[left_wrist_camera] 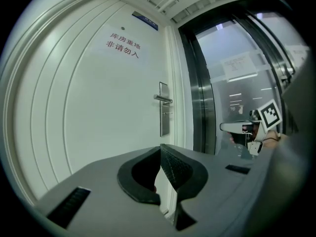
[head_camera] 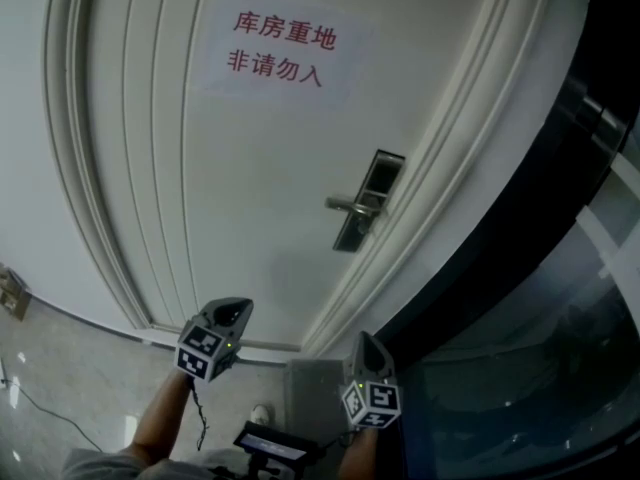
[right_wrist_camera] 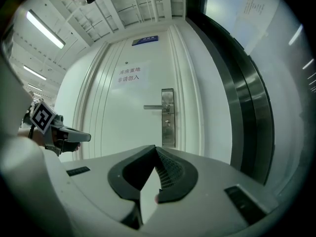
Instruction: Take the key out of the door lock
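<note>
A white door [head_camera: 250, 188] carries a steel lock plate [head_camera: 368, 200] with a lever handle [head_camera: 345, 205] pointing left. In the right gripper view a small key [right_wrist_camera: 168, 123] sticks out of the lock plate [right_wrist_camera: 168, 117] just below the lever. It shows as a tiny stub [left_wrist_camera: 168, 113] in the left gripper view. Both grippers hang low and well short of the door. My left gripper [head_camera: 236, 310] has its jaws together with nothing between them [left_wrist_camera: 160, 149]. My right gripper [head_camera: 364, 340] is likewise shut and holds nothing [right_wrist_camera: 155, 149].
A paper sign [head_camera: 278, 48] with red characters is taped high on the door. Right of the door frame runs a dark metal post [head_camera: 520, 208], with glass panels [head_camera: 560, 368] beyond it. A small box [head_camera: 12, 294] sits on the floor at the left, and a thin cable [head_camera: 40, 403] trails across the tiles.
</note>
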Available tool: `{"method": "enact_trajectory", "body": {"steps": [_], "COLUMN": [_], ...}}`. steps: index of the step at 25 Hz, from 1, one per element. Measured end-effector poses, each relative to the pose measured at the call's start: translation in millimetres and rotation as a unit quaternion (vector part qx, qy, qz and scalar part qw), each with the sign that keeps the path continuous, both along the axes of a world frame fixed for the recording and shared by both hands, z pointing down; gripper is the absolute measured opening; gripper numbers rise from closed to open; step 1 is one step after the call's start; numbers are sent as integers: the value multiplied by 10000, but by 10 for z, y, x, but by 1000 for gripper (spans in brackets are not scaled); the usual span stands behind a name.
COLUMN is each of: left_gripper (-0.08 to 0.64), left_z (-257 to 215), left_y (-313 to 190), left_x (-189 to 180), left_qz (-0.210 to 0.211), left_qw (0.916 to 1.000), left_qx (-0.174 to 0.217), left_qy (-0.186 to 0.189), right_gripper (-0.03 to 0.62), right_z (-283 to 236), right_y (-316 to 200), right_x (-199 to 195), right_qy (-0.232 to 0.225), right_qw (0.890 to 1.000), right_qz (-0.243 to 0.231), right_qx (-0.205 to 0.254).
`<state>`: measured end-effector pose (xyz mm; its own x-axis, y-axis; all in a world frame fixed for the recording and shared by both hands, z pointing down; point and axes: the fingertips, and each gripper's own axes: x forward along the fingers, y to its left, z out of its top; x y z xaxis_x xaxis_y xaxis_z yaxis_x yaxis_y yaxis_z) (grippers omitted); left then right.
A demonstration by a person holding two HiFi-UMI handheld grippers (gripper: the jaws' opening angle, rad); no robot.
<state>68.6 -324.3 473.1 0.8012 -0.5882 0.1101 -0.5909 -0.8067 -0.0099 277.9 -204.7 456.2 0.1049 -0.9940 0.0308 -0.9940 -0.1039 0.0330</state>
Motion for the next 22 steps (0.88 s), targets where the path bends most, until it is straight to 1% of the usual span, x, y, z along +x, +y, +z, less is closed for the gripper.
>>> {"method": "enact_trajectory", "body": {"steps": [11,16,22], "left_gripper": [8,8,8], "left_z": [-21,-29,-46], "left_y": [-502,-666,-826], "left_x": [351,418,509], "left_qz": [-190,-298,-372], "left_qw": [9998,9995,9993], "left_qx": [-51,-82,-78], "left_qy": [-73,-64,-28], "right_gripper": [5,5,5], "right_z": [-58,-102,-139], "right_y": [-644,-872,-1064], "right_x": [402,474,568], "right_qy": [0,162,218], "right_qw": [9997,9993,9989], "right_qz": [-224,-341,-426], "right_qx": [10,-20,-18]}}
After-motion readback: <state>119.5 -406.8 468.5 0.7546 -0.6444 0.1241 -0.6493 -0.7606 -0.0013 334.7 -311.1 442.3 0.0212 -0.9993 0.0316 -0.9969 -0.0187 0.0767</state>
